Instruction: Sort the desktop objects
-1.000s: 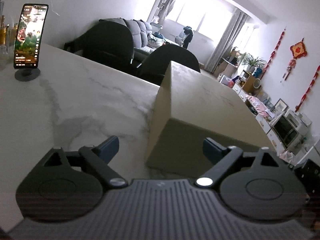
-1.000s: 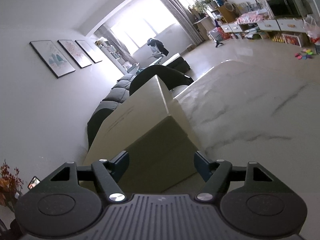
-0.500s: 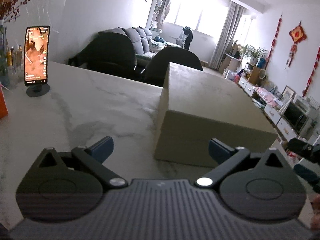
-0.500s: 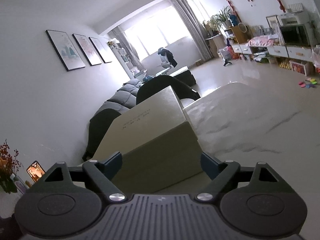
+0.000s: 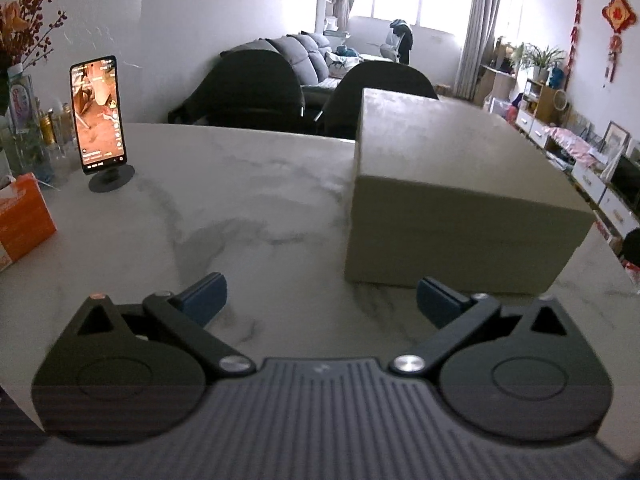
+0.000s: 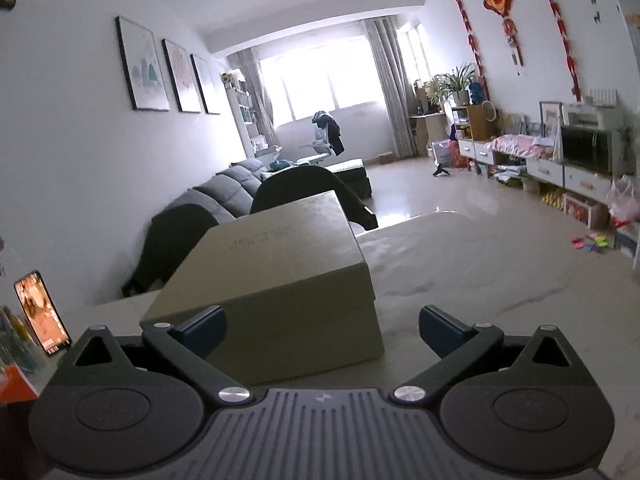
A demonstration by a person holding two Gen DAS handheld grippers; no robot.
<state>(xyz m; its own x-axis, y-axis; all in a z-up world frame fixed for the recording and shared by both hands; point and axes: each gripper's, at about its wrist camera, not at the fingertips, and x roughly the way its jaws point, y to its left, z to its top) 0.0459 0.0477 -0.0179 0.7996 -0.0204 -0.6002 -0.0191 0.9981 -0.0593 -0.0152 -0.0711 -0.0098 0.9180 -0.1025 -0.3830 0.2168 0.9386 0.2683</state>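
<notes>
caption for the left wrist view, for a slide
Open left gripper above the marble table, facing a closed cardboard box, a phone on a stand far left.

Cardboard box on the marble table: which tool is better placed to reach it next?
Probably the right tool: the cardboard box sits close ahead, overlapping its left finger. The left tool faces mostly bare table, box off to its right. Both are open.

A white marble-patterned table (image 5: 248,200) with grey veins is seen. A closed tan cardboard box (image 5: 448,196) is set on it toward the far right edge. A lit smartphone on a round black stand (image 5: 100,120) and an orange tissue box (image 5: 22,220) are placed along the left edge, with bottles (image 5: 48,128) behind them.
</notes>
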